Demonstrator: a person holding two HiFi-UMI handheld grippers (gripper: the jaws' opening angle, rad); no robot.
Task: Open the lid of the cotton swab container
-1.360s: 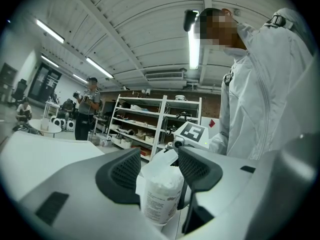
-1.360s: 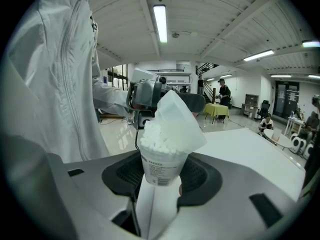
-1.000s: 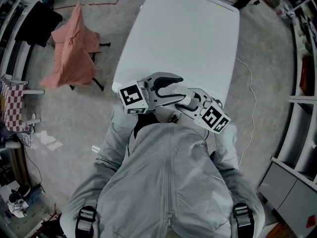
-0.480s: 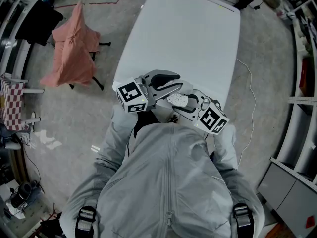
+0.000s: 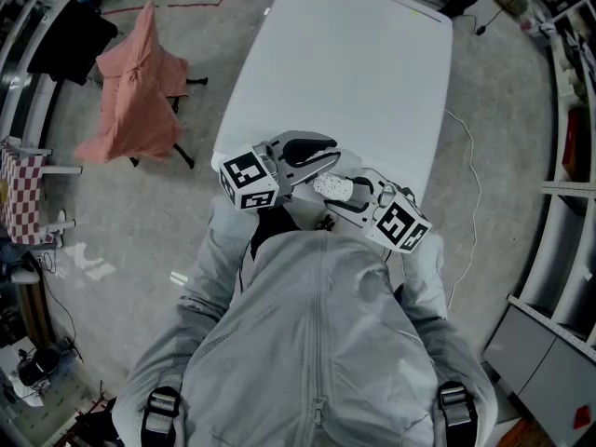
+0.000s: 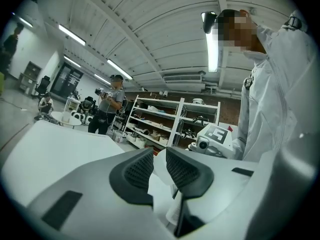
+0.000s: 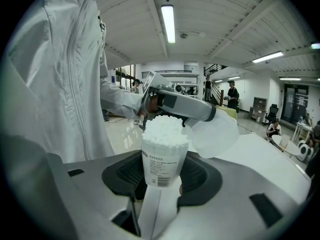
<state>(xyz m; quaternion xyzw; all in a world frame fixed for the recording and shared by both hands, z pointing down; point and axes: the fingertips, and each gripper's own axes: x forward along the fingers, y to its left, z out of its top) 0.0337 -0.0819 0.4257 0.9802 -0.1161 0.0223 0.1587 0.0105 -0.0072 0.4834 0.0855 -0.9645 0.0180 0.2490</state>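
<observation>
Our right claw (image 7: 160,175) clamps the cotton swab container (image 7: 161,156). Our left claw (image 6: 159,164) has just been closing on the lid (image 7: 218,132). We should fold it back gently, keeping the container upright.

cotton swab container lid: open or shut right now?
Open. The right gripper view shows swabs bare atop the cotton swab container, the left gripper holding the translucent lid beside it.
</observation>
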